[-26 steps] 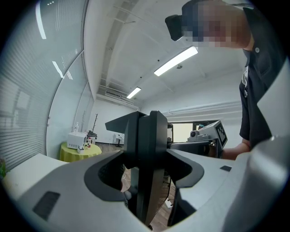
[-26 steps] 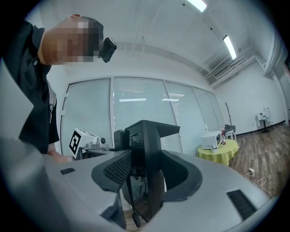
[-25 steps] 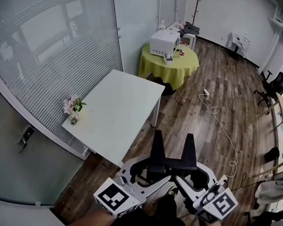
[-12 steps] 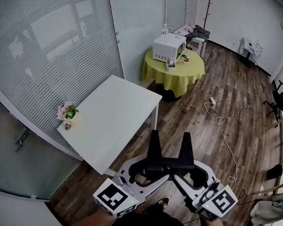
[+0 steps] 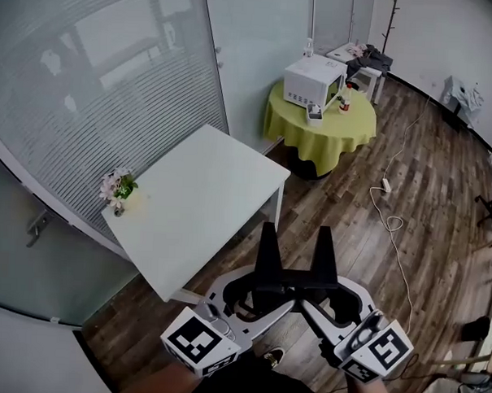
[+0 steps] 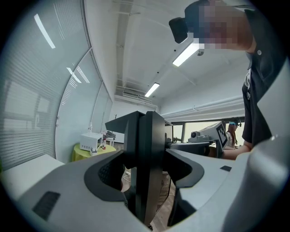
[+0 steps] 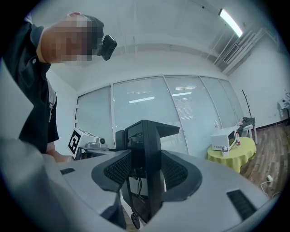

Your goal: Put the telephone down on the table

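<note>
A black telephone [image 5: 295,277] with two upright prongs hangs over the wooden floor, clamped from both sides. My left gripper [image 5: 254,296] is shut on its left side and my right gripper [image 5: 333,300] on its right side. The white table [image 5: 205,198] stands ahead and to the left, its near corner just beyond the phone. In the left gripper view the telephone [image 6: 146,136] fills the gap of the left gripper [image 6: 145,170]. In the right gripper view the telephone [image 7: 144,136] sits in the right gripper [image 7: 145,174], with a thin cord [image 7: 132,213] dangling below.
A small vase of flowers [image 5: 117,190] stands at the table's far left corner. Beyond is a round table with a yellow cloth [image 5: 322,126] carrying a white microwave [image 5: 312,76]. A white cable [image 5: 395,227] trails over the floor. A glass wall with blinds [image 5: 88,79] runs along the left.
The room has slid right and down in the head view; the white table now lies a little nearer. Both grippers keep the same hold on the telephone.
</note>
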{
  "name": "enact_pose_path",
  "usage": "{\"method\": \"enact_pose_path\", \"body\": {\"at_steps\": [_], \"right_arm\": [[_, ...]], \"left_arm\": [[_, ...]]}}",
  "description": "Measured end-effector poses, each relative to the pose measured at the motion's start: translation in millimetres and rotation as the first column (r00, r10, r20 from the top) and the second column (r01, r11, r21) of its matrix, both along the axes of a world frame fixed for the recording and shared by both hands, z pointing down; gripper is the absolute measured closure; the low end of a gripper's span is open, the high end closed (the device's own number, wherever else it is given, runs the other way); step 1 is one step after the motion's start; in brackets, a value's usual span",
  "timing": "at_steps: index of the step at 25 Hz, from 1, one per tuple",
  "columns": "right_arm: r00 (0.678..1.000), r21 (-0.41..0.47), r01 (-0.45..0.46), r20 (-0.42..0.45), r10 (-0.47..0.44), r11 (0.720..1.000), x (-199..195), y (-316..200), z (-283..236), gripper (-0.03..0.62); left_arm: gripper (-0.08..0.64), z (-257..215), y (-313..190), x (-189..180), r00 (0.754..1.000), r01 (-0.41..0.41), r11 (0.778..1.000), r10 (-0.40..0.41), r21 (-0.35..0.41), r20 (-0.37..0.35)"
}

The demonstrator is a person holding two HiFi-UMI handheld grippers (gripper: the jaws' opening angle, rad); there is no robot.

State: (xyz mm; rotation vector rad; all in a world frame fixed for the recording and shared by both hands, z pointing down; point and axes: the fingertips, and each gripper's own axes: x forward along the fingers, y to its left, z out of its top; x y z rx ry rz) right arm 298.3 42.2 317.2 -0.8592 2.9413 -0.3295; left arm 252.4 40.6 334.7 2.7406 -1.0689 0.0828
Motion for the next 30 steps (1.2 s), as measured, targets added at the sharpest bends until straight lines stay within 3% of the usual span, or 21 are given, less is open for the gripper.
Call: {"method": "enact_pose_path", "body": {"at_steps": [9,14,21,30], "right_arm": [[0.997,0.014,0.068,-0.029,-0.068,0.998,-31,-85,2,0.374],[0.992,-0.001,0.115,-0.056,-0.115,0.993,-74,-138,6,0.374],[0.983,-0.006,0.176,-0.053,-0.176,0.984,-140,-205,11,0.374],[0.961,-0.016,0.268,-0.069,-0.268,0.963,-210,-264,17,0.374]], "left_arm": [[0.275,4,-81,-30,0.998,0.063,0.998,-0.062,0.013,-0.023],[0.275,9,-131,-72,0.992,0.114,0.994,-0.113,0.0,-0.057],[0.275,14,-196,-138,0.983,0.174,0.985,-0.174,-0.008,-0.052],[0.275,22,-251,-207,0.962,0.265,0.964,-0.266,-0.018,-0.069]]}}
